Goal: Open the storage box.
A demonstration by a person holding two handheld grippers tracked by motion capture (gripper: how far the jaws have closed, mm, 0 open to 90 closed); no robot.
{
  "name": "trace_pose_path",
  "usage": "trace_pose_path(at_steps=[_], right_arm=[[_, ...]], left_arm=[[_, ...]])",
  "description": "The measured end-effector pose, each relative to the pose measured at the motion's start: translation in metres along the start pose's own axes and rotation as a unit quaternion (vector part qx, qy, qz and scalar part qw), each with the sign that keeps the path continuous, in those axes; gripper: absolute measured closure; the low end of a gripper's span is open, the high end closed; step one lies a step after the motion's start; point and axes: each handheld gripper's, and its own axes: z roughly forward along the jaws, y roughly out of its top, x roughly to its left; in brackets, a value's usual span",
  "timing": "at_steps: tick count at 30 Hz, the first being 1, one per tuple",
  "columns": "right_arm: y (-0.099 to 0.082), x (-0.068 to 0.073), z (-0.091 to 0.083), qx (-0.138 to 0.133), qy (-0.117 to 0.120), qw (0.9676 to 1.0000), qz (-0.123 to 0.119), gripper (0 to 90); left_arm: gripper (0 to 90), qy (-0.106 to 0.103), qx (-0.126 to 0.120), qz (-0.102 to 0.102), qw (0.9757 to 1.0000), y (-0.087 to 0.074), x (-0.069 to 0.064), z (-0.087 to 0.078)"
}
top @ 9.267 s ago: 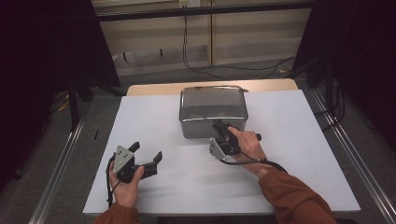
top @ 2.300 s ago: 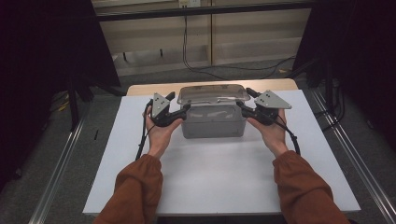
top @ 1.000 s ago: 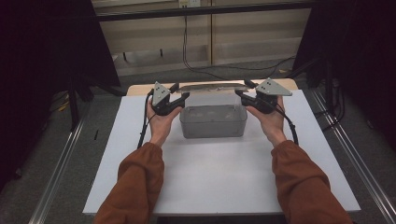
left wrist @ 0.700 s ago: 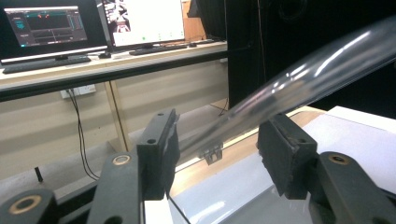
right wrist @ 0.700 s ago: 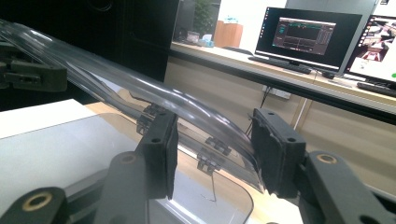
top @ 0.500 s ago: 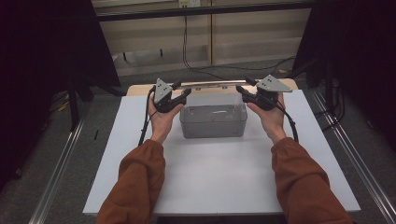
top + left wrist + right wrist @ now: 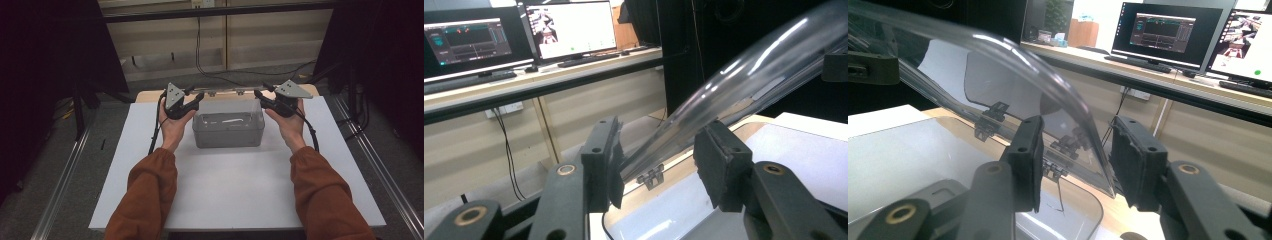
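- A clear plastic box (image 7: 228, 131) sits at the far middle of the white counter (image 7: 235, 190), its hinged clear lid (image 7: 227, 95) swung up on the back edge.
- The lid (image 7: 744, 80) looks thin, stiff and light, with a glossy, likely slippery surface; it would probably flex or scuff under hard pinching, so a gentle hold suits it.
- The best places to take hold appear to be the lid's two end edges, one for each hand, well away from the small hinges (image 7: 1063, 145) along the back.
- The left gripper (image 7: 184, 104) straddles the lid's left end; its fingers (image 7: 606, 160) have just been closing and stand narrow, the edge between them, though whether the pads press on it cannot be told.
- The right gripper (image 7: 272, 102) does the same at the right end; its fingers (image 7: 1138, 160) have also just been closing, with the curved lid rim (image 7: 1083, 125) between them and a gap visible on one side.
- Both hands (image 7: 172, 127) are raised level at either side of the box, forearms in orange sleeves (image 7: 150, 195) reaching forward from the near edge, the grippers pointing inward toward each other.
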Motion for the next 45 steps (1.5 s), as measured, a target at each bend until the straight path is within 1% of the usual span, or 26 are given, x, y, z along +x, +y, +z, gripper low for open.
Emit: trace_pose_path(at_steps=[3, 5, 7, 9, 10, 12, 14, 15, 19, 23, 25, 27, 30, 32, 34, 36, 37, 40, 45], right_arm=[[-0.001, 0.000, 0.001, 0.000, -0.004, 1.0000, -0.002, 57.3], [-0.001, -0.001, 0.002, 0.000, -0.005, 1.0000, -0.002, 57.2], [-0.001, -0.001, 0.002, 0.000, -0.007, 1.0000, -0.002, 58.2], [-0.001, -0.003, 0.004, 0.001, -0.006, 1.0000, -0.002, 59.4], [-0.001, -0.004, 0.005, 0.004, -0.003, 1.0000, -0.001, 61.6], [0.000, -0.004, 0.006, 0.001, -0.003, 1.0000, -0.001, 62.5], [0.002, -0.004, 0.007, 0.000, -0.002, 1.0000, -0.004, 63.7], [0.003, -0.004, 0.008, 0.001, -0.002, 1.0000, -0.004, 64.0], [0.003, -0.006, 0.009, -0.002, -0.002, 1.0000, -0.001, 64.9], [0.004, -0.008, 0.011, -0.004, -0.007, 1.0000, -0.003, 65.6], [0.004, -0.009, 0.013, -0.003, -0.003, 1.0000, -0.001, 65.4], [0.005, -0.011, 0.015, -0.002, -0.003, 1.0000, -0.004, 65.1], [0.006, -0.012, 0.017, -0.001, -0.003, 1.0000, -0.005, 65.2], [0.005, -0.012, 0.019, 0.005, -0.003, 1.0000, -0.008, 65.1], [0.005, -0.013, 0.020, 0.005, -0.003, 0.9999, -0.009, 64.7], [0.004, -0.014, 0.022, 0.003, -0.003, 1.0000, -0.009, 64.6], [0.003, -0.016, 0.023, 0.006, -0.006, 1.0000, -0.004, 63.6], [0.001, -0.018, 0.024, 0.007, -0.010, 0.9999, 0.000, 62.6], [-0.001, -0.021, 0.029, 0.011, -0.009, 0.9999, 0.008, 61.6]], left_arm=[[53.4, 0.001, 0.001, 0.000, 1.0000, 0.000, 0.001, 0.000], [52.5, 0.006, 0.002, 0.001, 1.0000, 0.000, 0.001, 0.001], [50.9, 0.008, 0.004, 0.000, 1.0000, 0.001, 0.002, 0.002], [49.3, 0.011, 0.005, 0.003, 0.9999, 0.001, 0.003, 0.004], [49.1, 0.013, 0.004, 0.001, 0.9999, 0.001, 0.003, 0.004], [49.9, 0.015, 0.002, 0.002, 0.9999, 0.002, 0.005, 0.005], [52.7, 0.019, 0.002, 0.003, 0.9998, 0.002, 0.006, 0.005], [52.7, 0.019, -0.001, 0.000, 0.9998, 0.002, 0.007, 0.005], [53.5, 0.026, 0.001, 0.000, 0.9997, 0.001, 0.011, 0.005], [55.1, 0.028, 0.002, -0.004, 0.9996, -0.001, 0.014, 0.006], [55.8, 0.029, 0.004, -0.006, 0.9995, -0.002, 0.014, 0.007], [59.1, 0.028, 0.002, -0.005, 0.9996, -0.003, 0.014, 0.009], [59.9, 0.028, 0.000, 0.000, 0.9996, -0.002, 0.011, 0.012], [61.6, 0.029, 0.005, 0.009, 0.9995, -0.001, 0.011, 0.014], [62.1, 0.030, 0.005, 0.011, 0.9995, 0.000, 0.011, 0.015], [62.6, 0.031, 0.006, 0.012, 0.9994, 0.000, 0.013, 0.016], [62.9, 0.030, 0.006, 0.009, 0.9995, 0.000, 0.013, 0.017], [63.1, 0.032, 0.008, 0.010, 0.9994, 0.001, 0.014, 0.018], [63.5, 0.036, 0.008, 0.009, 0.9993, 0.001, 0.015, 0.020]])
